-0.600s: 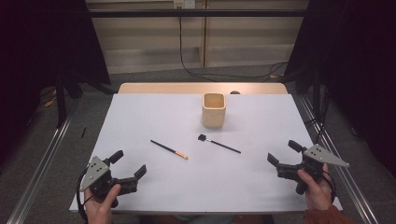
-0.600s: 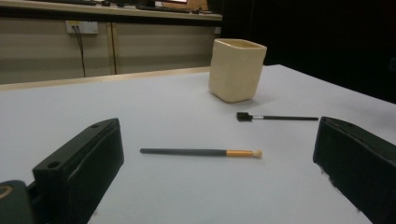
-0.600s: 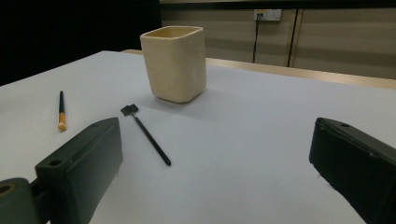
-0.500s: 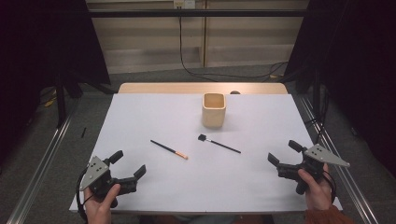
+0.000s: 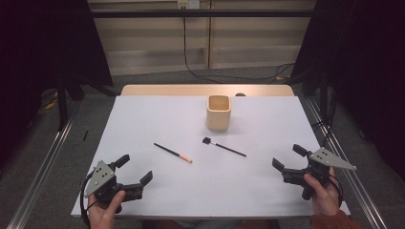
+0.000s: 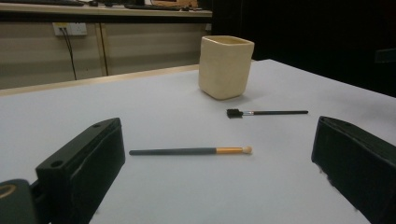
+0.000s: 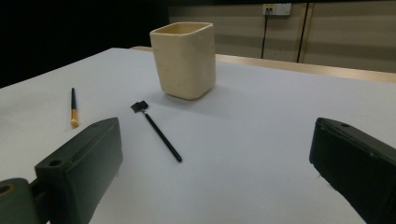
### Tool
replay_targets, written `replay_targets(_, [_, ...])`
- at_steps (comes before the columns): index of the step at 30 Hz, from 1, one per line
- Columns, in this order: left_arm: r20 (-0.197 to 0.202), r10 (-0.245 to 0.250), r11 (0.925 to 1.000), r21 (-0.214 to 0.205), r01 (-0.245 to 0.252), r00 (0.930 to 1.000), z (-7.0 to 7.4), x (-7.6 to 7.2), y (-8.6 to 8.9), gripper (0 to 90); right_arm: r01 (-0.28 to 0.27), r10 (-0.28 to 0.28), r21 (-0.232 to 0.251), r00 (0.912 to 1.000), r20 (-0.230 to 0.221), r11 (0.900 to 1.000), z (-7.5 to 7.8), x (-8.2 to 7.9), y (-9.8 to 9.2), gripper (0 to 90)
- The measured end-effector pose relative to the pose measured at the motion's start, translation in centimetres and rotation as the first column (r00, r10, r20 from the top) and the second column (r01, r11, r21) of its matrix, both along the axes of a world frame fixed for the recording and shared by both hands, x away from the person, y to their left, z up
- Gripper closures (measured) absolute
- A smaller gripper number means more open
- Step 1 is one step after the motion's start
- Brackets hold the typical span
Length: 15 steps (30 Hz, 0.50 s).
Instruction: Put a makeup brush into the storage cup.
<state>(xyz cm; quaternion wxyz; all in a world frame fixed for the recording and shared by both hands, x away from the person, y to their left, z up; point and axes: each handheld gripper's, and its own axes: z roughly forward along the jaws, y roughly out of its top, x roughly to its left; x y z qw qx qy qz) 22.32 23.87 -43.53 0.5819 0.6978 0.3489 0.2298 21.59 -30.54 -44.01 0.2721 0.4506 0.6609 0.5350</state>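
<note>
- We judge both brushes light, thin and stiff, lying flat on the table point(image 5: 143, 119), so they may roll or skid when nudged; a pinch across the mid-handle looks safest.
- The orange brush point(image 5: 173, 152) sits just left of the high view's centre: dark handle, orange ferrule, small pale tip. In the left gripper view it point(image 6: 189, 150) lies crosswise between the jaws, farther off.
- The black brush point(image 5: 224, 147) lies just right of centre, a square dark head on a slim handle, near the cup.
- The cup point(image 5: 218, 112), cream and squarish, stands upright above centre; we would guess it rigid and stable.
- Left gripper point(image 5: 135, 169), lower left, jaws wide apart, holding nothing.
- Right gripper point(image 5: 288, 158), lower right, jaws likewise apart and holding nothing.
</note>
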Motion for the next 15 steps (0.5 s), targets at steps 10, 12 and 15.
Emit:
replay_targets(10, [0.015,-0.048,0.9988,0.01,0.048,0.9987,1.0,0.9,-1.2,2.7,-0.019,0.019,-0.019,0.9998,0.004,0.9996,-0.1,-0.3,0.0,1.8])
replay_targets(12, [0.013,-0.059,0.9979,0.028,0.059,0.9981,1.3,1.3,-1.7,2.4,-0.027,0.027,-0.024,0.9996,0.004,0.9994,0.0,-0.3,0.1,1.8])
replay_targets(15, [0.033,-0.093,0.9954,0.024,0.093,0.9951,2.0,1.9,-2.3,1.7,-0.034,0.034,-0.028,0.9994,0.002,0.999,0.0,-0.4,0.1,2.0])
